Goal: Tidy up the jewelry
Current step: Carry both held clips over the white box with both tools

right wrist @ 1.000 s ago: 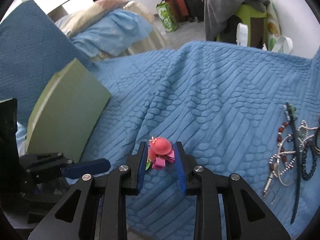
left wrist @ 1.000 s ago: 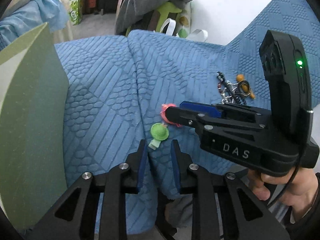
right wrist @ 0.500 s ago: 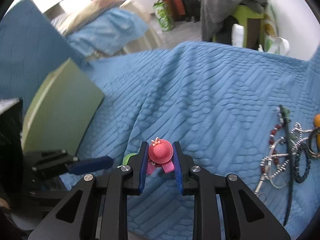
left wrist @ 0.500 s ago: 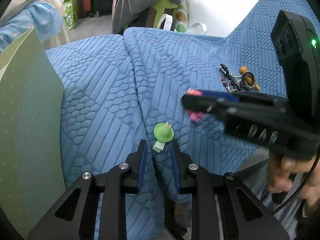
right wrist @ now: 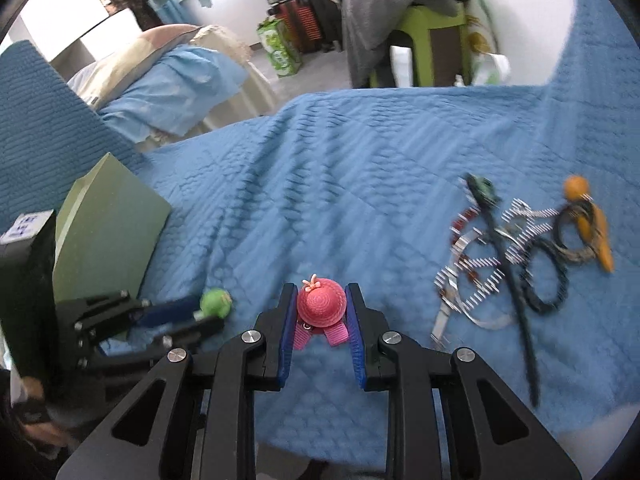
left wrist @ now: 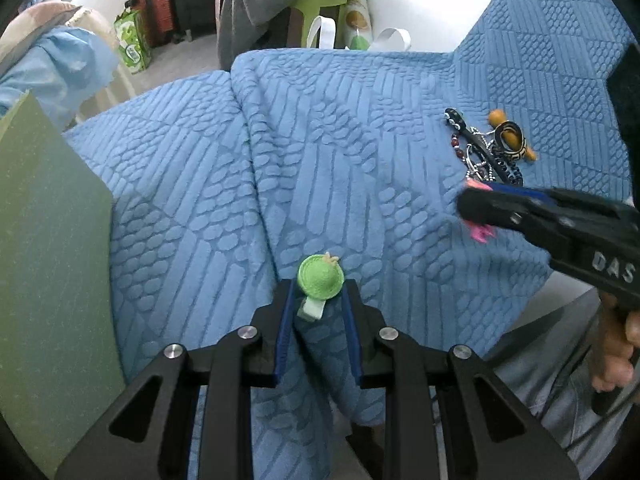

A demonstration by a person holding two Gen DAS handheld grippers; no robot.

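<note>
Above the blue quilt (right wrist: 360,184), right tongs (right wrist: 320,312) clamped on pink hat clip (right wrist: 321,304), left tongs (left wrist: 318,296) hugging green hat clip (left wrist: 320,278).

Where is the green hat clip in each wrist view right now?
Left wrist: the green hat clip sits low in the centre, between the left hand-held gripper fingers.
Right wrist: the same clip shows lower left, at the tip of that gripper seen from the side.
Shared landmark: the jewelry pile, on the blue quilt at the right in both views.
</note>
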